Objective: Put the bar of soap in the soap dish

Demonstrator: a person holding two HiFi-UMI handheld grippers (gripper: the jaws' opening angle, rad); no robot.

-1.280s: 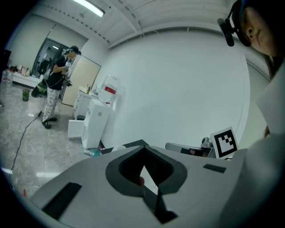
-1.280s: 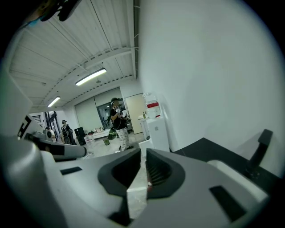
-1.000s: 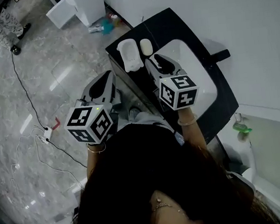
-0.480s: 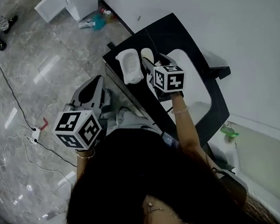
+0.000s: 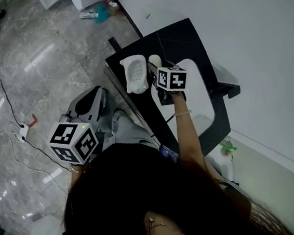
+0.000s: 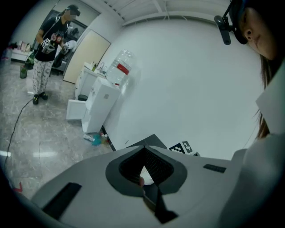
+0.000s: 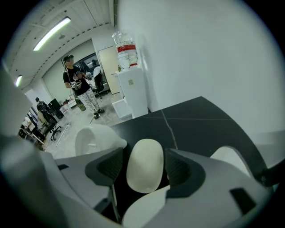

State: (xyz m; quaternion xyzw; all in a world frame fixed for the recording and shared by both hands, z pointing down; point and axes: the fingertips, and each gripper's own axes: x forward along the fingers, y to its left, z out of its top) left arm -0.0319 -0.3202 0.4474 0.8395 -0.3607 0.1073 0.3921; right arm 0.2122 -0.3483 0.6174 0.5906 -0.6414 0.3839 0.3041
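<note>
A cream oval bar of soap [image 7: 144, 164] lies on the black counter [image 5: 180, 38], just right of the white soap dish [image 5: 135, 74]. In the right gripper view the dish [image 7: 95, 139] is empty and sits at the left. My right gripper [image 7: 144, 153] points steeply down over the counter. Its jaws are opening and stand on either side of the soap, with a thin gap at each pad. In the head view its marker cube hides most of the soap [image 5: 154, 61]. My left gripper [image 5: 90, 102] hangs over the floor left of the counter, fingertips together and nothing in them.
A white sink basin [image 5: 201, 90] is set into the counter right of the soap, with the white wall behind it. A water dispenser [image 7: 131, 87] stands at the counter's far end. A cable [image 5: 8, 110] runs across the marble floor. People [image 7: 80, 89] stand far off.
My right gripper has dropped down onto the counter and its jaws have spread round the soap. The left gripper has sunk lower beside the counter.
</note>
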